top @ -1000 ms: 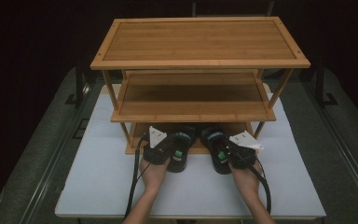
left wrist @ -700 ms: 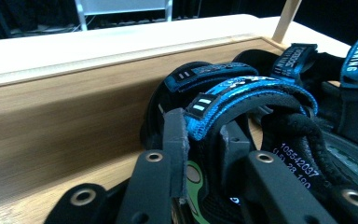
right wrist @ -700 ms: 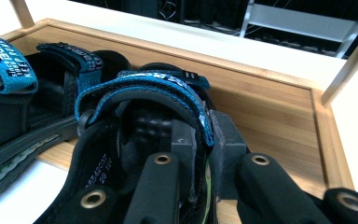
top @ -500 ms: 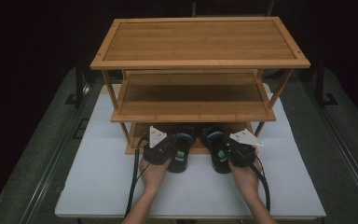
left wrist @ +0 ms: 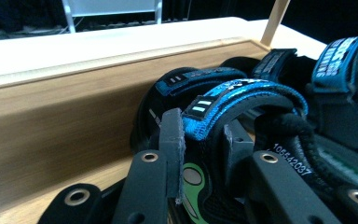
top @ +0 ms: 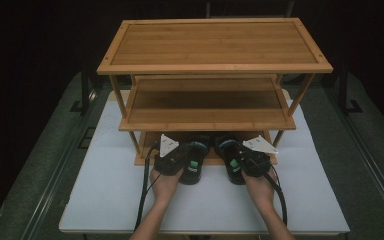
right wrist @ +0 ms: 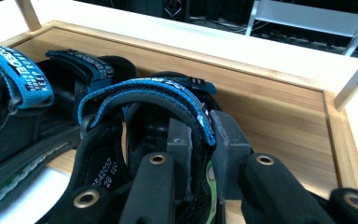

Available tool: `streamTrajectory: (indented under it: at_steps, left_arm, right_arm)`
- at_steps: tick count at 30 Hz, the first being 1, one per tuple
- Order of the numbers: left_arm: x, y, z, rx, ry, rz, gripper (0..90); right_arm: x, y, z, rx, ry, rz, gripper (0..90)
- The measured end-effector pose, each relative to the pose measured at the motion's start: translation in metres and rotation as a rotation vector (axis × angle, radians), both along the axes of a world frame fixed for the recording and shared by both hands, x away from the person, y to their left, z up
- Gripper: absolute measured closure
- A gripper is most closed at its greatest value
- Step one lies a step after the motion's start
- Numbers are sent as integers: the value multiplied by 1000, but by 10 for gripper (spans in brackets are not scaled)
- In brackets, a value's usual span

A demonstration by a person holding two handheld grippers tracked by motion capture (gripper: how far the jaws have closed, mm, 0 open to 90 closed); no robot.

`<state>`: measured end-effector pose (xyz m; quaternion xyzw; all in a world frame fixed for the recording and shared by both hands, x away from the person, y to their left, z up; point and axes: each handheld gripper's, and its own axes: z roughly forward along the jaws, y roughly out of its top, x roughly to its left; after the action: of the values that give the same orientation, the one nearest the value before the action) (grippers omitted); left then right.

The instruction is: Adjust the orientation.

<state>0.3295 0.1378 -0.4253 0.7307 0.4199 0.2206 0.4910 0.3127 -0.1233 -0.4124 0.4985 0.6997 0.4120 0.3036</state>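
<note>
My left tongs (left wrist: 200,140) pinch the heel strap of the left sandal (top: 194,162); my right tongs (right wrist: 198,140) pinch the right sandal (top: 230,160) likewise (a sound handle). Both sandals sit half onto the bamboo rack's bottom shelf (top: 145,159), which stands on the counter (top: 105,195).

A white-topped bench (top: 105,200) sits on grey floor (top: 35,165); blackness fills the room toward 12 o'clock; dark stands (top: 83,90) flank it at 9 and 3.
</note>
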Motion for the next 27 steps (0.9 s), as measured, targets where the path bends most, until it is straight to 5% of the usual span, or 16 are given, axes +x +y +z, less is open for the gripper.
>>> streamTrajectory:
  at_steps: [27]
  left_arm:
    - [-7, 5, 6, 29, -38, -83, 515]
  right_arm:
    - [-4, -10, 5, -18, 9, 69, 573]
